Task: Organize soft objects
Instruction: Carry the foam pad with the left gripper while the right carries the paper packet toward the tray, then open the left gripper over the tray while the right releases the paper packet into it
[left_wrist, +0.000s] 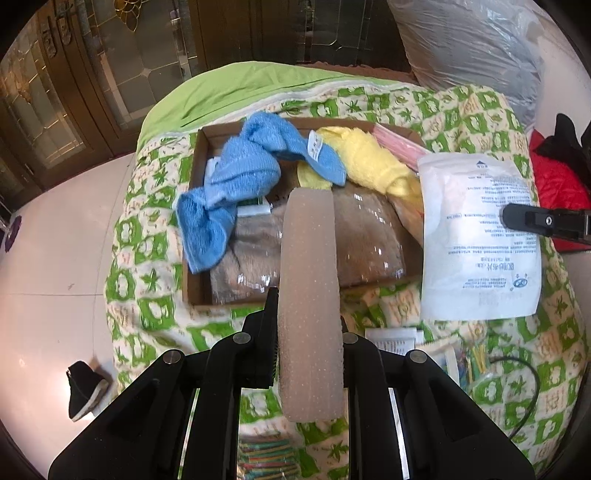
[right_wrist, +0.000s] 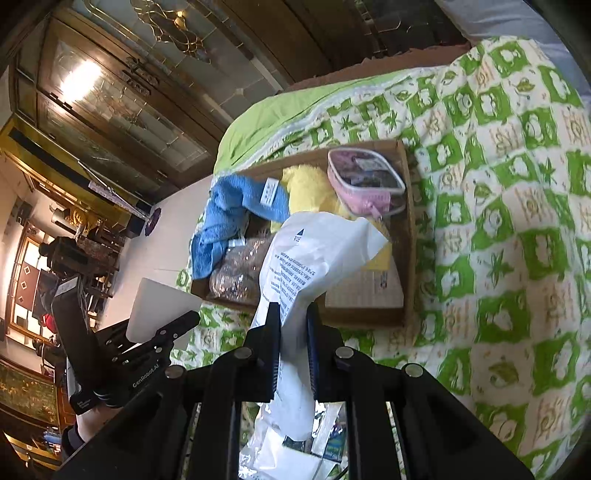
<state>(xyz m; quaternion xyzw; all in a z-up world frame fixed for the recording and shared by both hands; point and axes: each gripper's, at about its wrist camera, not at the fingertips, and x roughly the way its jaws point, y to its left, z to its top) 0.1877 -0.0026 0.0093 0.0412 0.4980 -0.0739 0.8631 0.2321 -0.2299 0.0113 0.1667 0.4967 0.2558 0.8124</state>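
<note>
Left gripper (left_wrist: 308, 332) clamps sponge (left_wrist: 308, 280), long axis toward 12, box (left_wrist: 195, 295) dead ahead; right gripper (right_wrist: 291, 347) pinches pouch (right_wrist: 314, 258).

Cardboard box (left_wrist: 195, 295) sits on the quilt (left_wrist: 147, 266) covering the bed, near the edge by the floor (left_wrist: 55, 240). In the box: towel (left_wrist: 225, 184) on the left, draped over the left wall; fluffy cloth (left_wrist: 369, 158) at back centre; zip pouch (right_wrist: 365, 184) in the back right corner; wrapped bundle (left_wrist: 369, 236) at front. Sponge pad (left_wrist: 310, 295) clamped in the left gripper (left_wrist: 308, 321), above the box's front wall. Printed bag (right_wrist: 314, 266) pinched in the right gripper (right_wrist: 293, 328), hanging over the box's right side. Small packets (left_wrist: 454, 354) on the quilt in front of the box. Shoe (left_wrist: 85, 387) on the floor, left of the bed.
</note>
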